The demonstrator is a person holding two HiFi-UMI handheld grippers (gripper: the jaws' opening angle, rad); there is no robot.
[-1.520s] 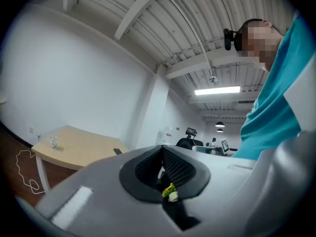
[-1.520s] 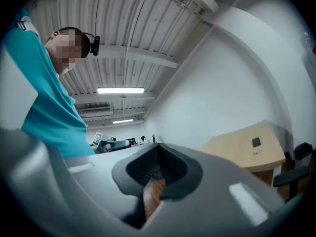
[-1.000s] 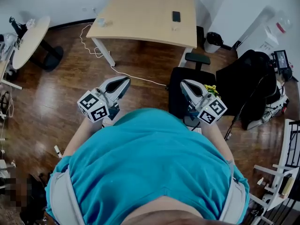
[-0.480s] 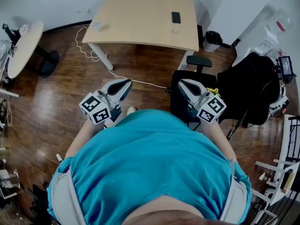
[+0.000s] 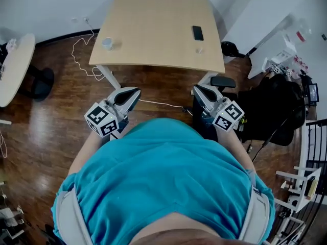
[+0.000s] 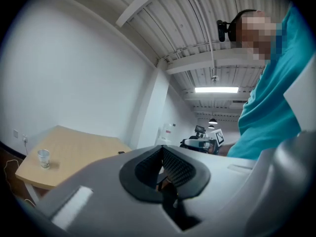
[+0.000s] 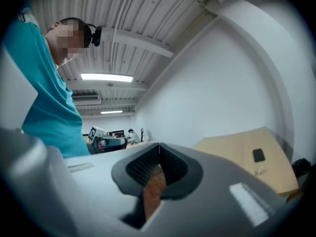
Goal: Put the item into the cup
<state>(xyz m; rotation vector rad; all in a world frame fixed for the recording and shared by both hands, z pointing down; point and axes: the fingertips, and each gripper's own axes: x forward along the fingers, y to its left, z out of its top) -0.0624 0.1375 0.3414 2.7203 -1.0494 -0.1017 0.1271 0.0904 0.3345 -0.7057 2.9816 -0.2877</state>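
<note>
Standing back from the wooden table (image 5: 153,24), the person in a teal shirt (image 5: 163,182) holds both grippers close to the body, short of the table's near edge and above the wood floor (image 5: 51,121). The left gripper (image 5: 134,92) has its jaws pressed together with nothing between them, and the left gripper view shows only floor through the gap behind the pads. The right gripper (image 5: 196,89) is likewise closed and empty. A small clear cup (image 5: 107,43) stands upright near the table's left edge. The small pale item (image 5: 199,50) lies on the table's right part, close to the near edge and well apart from the cup; its shape is too small to make out. A dark phone (image 5: 197,32) lies flat just beyond the item. A white cable (image 5: 82,50) trails on the floor beside the table's left edge, and a black chair (image 5: 265,106) stands off the table's right corner.
</note>
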